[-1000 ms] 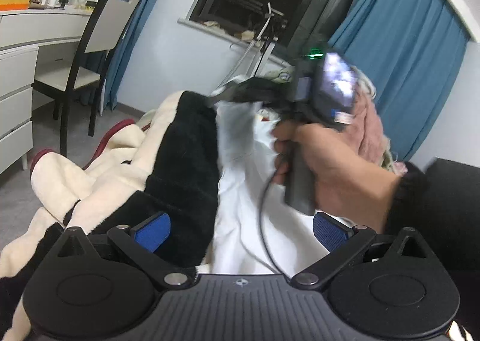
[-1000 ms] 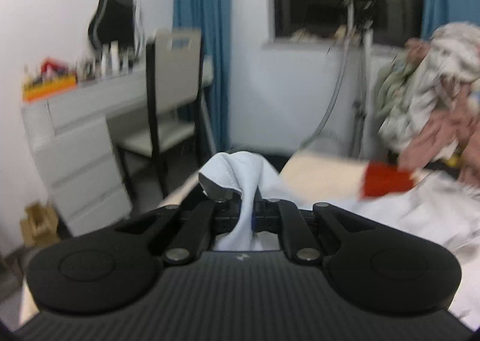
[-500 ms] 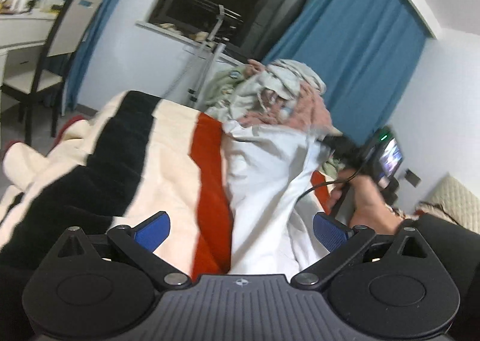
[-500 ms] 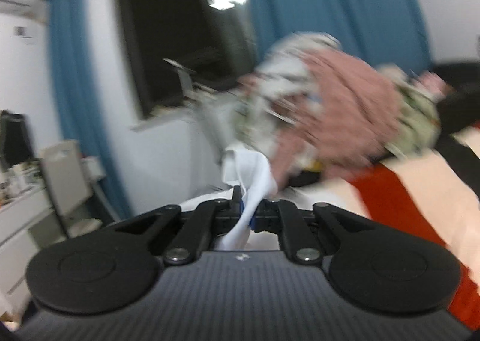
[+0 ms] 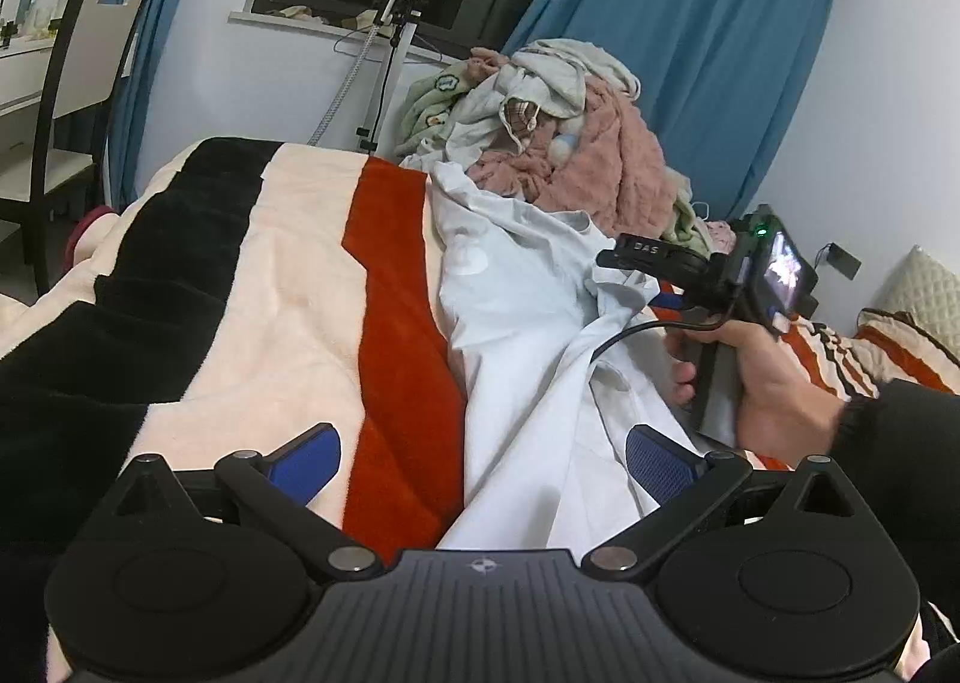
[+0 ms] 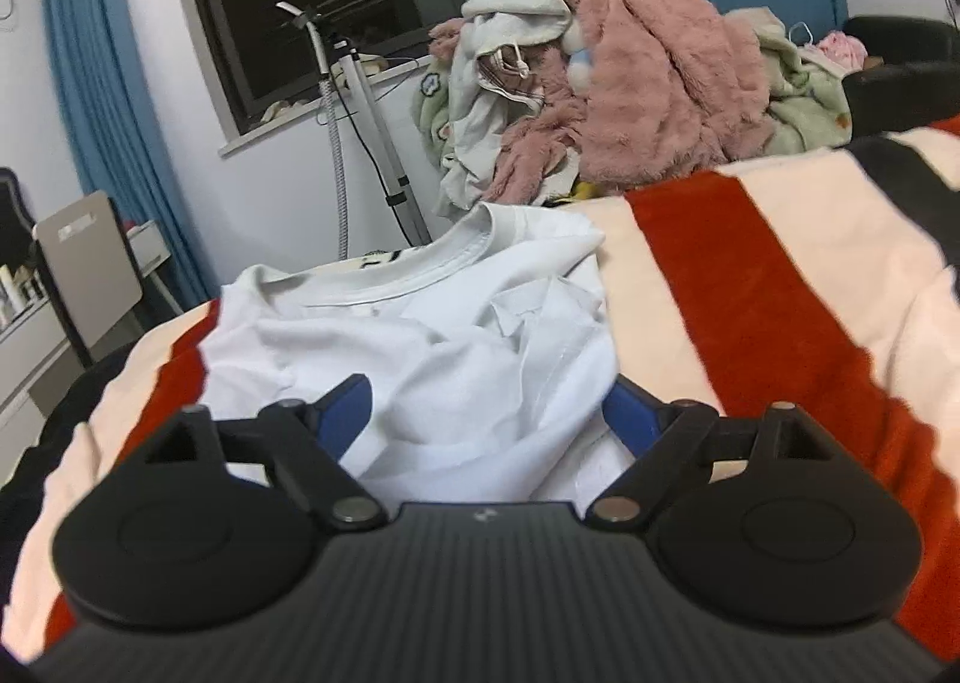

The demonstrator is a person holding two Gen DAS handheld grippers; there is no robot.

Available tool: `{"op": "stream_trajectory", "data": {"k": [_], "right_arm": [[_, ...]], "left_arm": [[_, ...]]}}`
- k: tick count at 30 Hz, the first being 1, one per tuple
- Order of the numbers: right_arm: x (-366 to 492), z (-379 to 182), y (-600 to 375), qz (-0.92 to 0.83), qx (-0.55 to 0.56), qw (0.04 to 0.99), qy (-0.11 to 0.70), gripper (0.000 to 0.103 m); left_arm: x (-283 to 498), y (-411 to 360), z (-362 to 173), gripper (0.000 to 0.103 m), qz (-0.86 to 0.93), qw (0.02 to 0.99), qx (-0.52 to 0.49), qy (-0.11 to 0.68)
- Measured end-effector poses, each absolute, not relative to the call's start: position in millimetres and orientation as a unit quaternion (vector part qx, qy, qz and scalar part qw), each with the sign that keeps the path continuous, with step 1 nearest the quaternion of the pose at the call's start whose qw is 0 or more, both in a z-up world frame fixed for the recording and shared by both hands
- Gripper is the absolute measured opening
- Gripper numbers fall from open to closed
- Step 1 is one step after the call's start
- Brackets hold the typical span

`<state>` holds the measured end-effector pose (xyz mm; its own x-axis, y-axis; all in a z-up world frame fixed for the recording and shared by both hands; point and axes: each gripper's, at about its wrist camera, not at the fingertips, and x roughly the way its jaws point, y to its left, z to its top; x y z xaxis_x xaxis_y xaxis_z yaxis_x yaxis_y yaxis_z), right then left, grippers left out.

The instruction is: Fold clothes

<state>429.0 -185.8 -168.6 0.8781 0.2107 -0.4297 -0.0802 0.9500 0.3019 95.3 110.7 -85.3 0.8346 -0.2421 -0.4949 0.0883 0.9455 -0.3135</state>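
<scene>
White shirt [image 6: 432,335] lies crumpled on the striped blanket [image 5: 288,287]. Left gripper [image 5: 480,458] and right gripper [image 6: 489,413] are both released, spread over the shirt.

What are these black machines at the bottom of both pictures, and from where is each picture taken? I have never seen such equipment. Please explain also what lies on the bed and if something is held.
There is no robot here. A person holds a hand tool with two fingers in each hand, and a small camera on each tool looks forward along its fingers. One picture comes from the left gripper, the other from the right gripper.

In the left view you also see the person's right hand holding the other tool from the side.

On the bed lies a striped blanket in black, cream and red. A white T-shirt lies crumpled on it. Behind it is a pile of clothes, pink and pale.

Both grippers are open, their blue pads apart. Nothing is held at this moment.
</scene>
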Motion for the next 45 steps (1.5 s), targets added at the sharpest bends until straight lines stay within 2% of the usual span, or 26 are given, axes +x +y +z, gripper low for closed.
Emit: {"op": "stream_trajectory", "data": {"k": [6, 15, 24, 36, 45], "right_arm": [[353, -126, -193, 0.074, 0.137, 0.964, 0.215, 0.085], [194, -71, -203, 0.083, 0.140, 0.969, 0.186, 0.085], [59, -83, -208, 0.088, 0.131, 0.970, 0.186, 0.085], [48, -94, -217, 0.097, 0.143, 0.964, 0.201, 0.085], [51, -100, -229, 0.089, 0.168, 0.958, 0.213, 0.085]], "left_arm": [[69, 104, -66, 0.102, -0.096, 0.954, -0.134, 0.252], [24, 82, -41, 0.102, -0.115, 0.959, -0.108, 0.234], [-16, 58, -35, 0.102, -0.131, 0.961, -0.081, 0.232], [-18, 58, -56, 0.102, -0.090, 0.949, -0.086, 0.291], [-1, 133, -68, 0.099, 0.007, 0.901, -0.192, 0.388]]}}
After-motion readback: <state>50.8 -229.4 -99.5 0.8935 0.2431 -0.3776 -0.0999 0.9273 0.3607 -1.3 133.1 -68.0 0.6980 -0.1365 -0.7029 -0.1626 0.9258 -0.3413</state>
